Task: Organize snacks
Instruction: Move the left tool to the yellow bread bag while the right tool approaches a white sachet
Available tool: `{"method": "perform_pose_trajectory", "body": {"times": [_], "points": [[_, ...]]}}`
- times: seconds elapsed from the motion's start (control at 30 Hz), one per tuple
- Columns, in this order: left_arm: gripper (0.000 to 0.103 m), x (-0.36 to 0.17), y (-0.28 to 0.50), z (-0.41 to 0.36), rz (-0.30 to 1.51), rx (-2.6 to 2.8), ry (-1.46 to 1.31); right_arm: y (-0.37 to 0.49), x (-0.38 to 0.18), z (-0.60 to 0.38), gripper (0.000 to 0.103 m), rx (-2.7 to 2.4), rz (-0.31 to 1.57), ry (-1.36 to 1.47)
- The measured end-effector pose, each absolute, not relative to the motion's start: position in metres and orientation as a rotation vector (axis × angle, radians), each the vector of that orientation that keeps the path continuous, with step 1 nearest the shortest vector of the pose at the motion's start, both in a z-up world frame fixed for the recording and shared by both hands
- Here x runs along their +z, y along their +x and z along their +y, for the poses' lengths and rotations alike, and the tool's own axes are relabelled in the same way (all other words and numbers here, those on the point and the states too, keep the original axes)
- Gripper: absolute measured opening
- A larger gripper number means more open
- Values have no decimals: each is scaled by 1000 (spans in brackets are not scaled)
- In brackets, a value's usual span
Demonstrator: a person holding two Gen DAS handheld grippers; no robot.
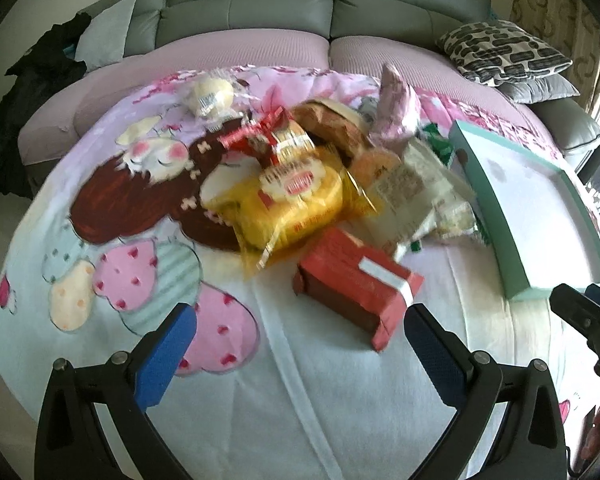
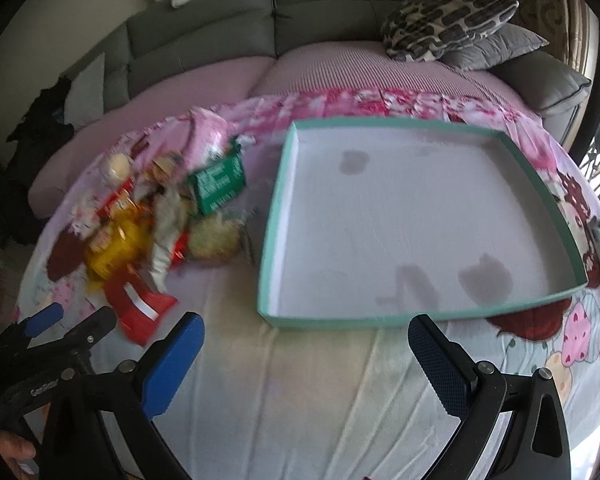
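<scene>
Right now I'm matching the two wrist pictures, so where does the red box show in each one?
Left wrist: the red box lies at centre, just ahead of the open left tongs.
Right wrist: it lies at lower left, beside the snack pile.
Shared landmark: the teal tray, right of the box in both.

left tongs point(image 1: 300, 344) gaping – red box point(image 1: 356, 284) just ahead | teal tray point(image 1: 496, 208) right
</scene>
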State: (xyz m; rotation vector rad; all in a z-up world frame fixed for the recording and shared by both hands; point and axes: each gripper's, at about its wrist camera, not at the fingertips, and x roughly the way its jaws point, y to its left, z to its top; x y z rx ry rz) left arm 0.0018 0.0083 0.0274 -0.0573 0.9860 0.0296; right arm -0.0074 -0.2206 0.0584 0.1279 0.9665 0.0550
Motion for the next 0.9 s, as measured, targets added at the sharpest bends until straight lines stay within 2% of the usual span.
{"method": "perform_pose_trajectory", "body": {"times": [0.37, 0.67, 0.9], "points": [[103, 66, 44, 38, 1005, 130, -140, 31, 95, -190, 103, 101, 886, 161], [103, 56, 66, 48, 1054, 165, -276, 63, 109, -177, 103, 103, 853, 198], [103, 49, 75, 48, 1050, 191, -339, 78, 93, -170, 103, 104, 888, 195]]}}
